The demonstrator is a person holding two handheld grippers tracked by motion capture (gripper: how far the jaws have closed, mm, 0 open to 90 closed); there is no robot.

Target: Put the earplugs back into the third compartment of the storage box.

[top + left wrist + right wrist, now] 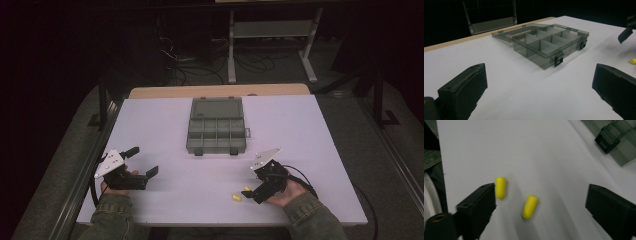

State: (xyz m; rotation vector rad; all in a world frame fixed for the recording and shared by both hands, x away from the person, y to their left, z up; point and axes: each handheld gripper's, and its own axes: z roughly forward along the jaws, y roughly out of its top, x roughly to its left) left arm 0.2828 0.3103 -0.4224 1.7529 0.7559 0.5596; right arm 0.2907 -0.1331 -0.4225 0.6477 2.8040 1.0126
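Note:
A smoky clear compartment box (pixel 215 131) lies open at the table's middle, its lid (pixel 216 108) folded back flat. The same box (pixel 550 43) with black latches is ahead in the left gripper view. Two yellow foam earplugs (pixel 236 198) (pixel 246 188) lie near the front edge. My right gripper (pixel 251 184) is open right beside them. In the right gripper view one earplug (pixel 530 206) lies between the jaws of the right gripper (pixel 541 195) and the other earplug (pixel 500 187) sits against the left jaw. My left gripper (pixel 143 161) (pixel 539 80) is open and holds nothing, at the front left.
The white table top (pixel 165 120) has a wooden strip (pixel 220 91) along its far edge. Beyond it are a metal stand (pixel 272 35) and cables on the dark floor. The right gripper's jaw (pixel 625 35) and one earplug (pixel 632 61) appear at the right of the left gripper view.

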